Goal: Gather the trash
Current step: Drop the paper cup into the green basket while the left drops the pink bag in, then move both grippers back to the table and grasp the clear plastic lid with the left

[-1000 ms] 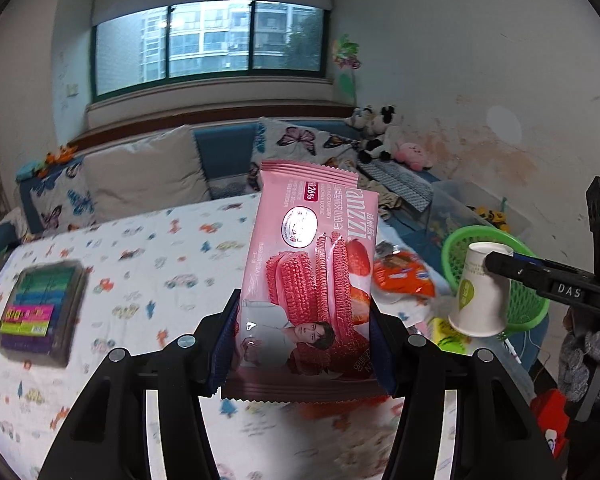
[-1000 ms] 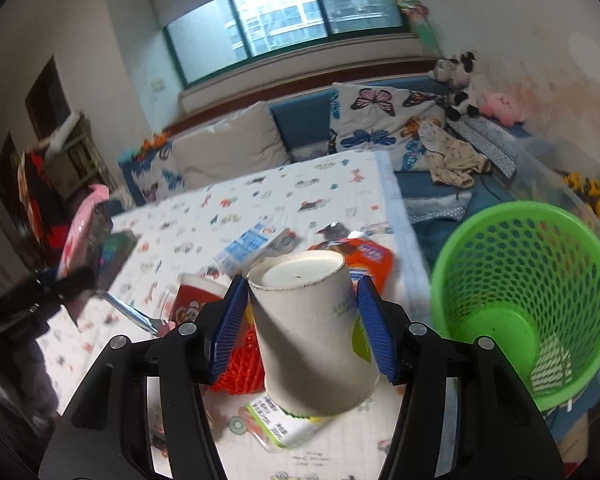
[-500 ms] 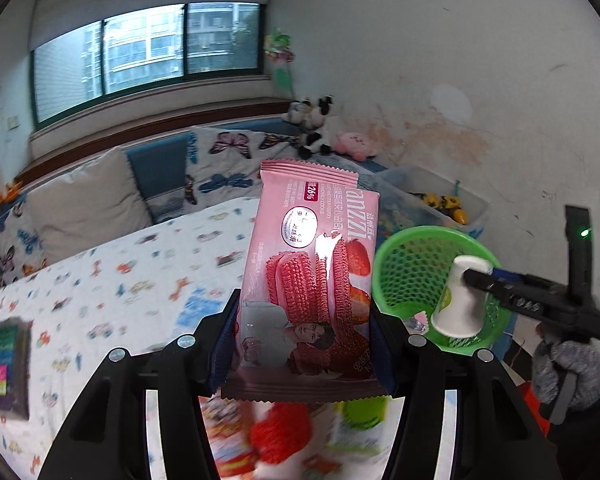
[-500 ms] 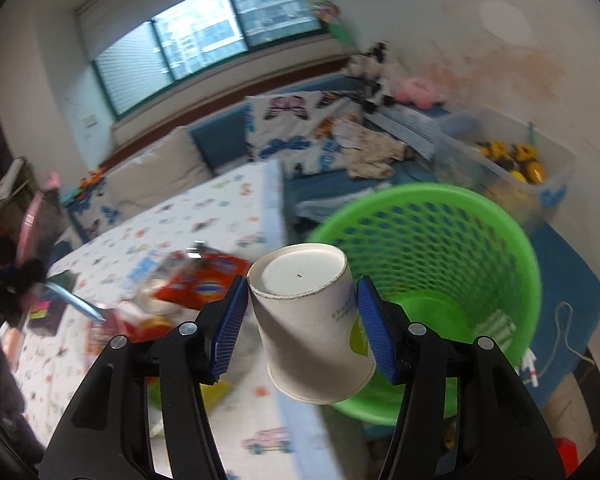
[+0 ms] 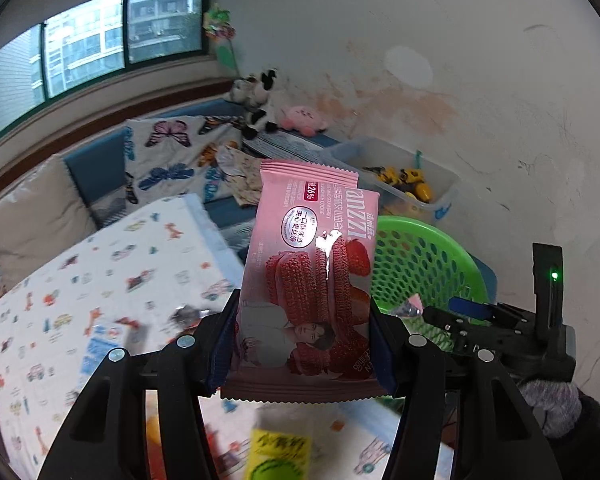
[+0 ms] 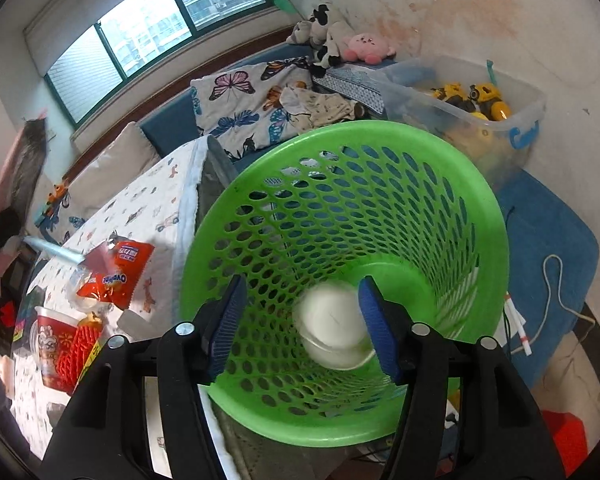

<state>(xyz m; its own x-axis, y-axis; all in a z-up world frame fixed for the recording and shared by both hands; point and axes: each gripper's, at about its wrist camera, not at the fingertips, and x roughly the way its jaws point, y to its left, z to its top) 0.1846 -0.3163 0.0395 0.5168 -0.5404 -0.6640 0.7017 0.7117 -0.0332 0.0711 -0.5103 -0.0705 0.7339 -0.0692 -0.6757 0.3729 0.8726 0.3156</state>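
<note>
Your right hand-held gripper is over the green basket; your left hand-held gripper grips a pink cookie packet.

Your right jaws have just been opening and press on nothing: the white paper cup, blurred, sits loose between them inside the basket. Your left pads clamp the packet upright by its sides, near the basket's rim. More wrappers, an orange snack bag and a red cup lie on the table beside the basket.
</note>
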